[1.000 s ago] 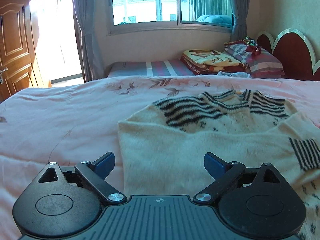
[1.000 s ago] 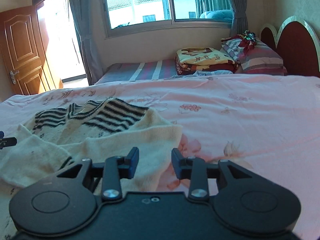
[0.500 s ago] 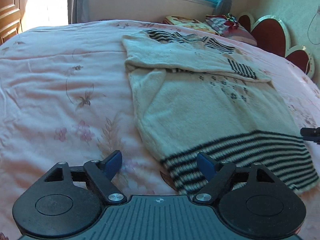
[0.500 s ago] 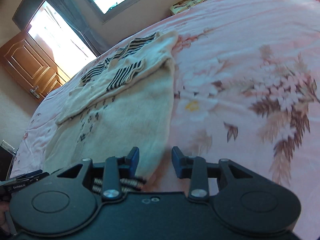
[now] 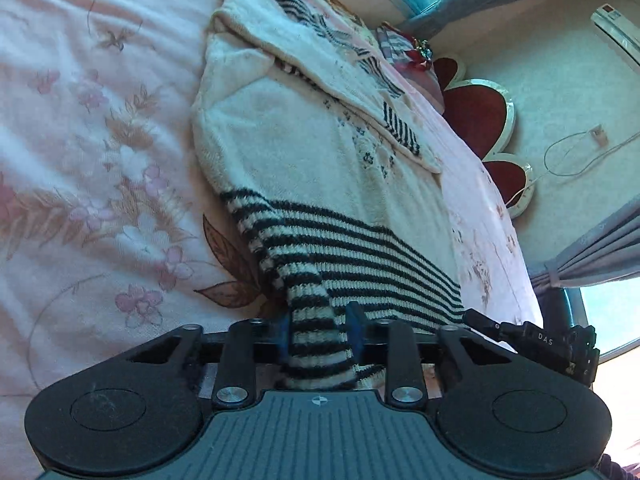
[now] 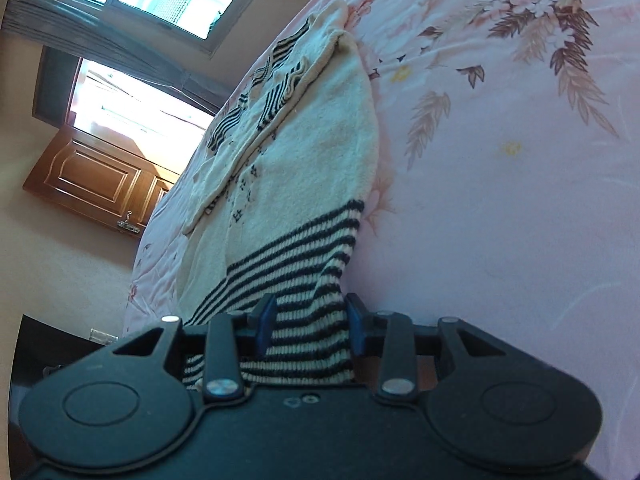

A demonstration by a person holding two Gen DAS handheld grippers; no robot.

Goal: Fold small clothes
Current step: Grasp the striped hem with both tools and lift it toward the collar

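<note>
The cream sweater (image 5: 304, 152) with black stripes lay flat on the pink floral bed cover (image 5: 100, 168), sleeves folded across the chest, collar at the far end. The left gripper (image 5: 320, 332) had just been closing its jaws, which were clenched on the near left corner of the striped hem (image 5: 360, 256). The right gripper (image 6: 310, 328) grasped the near right hem corner. "DAS" was printed on the right gripper, seen in the left wrist view.
</note>
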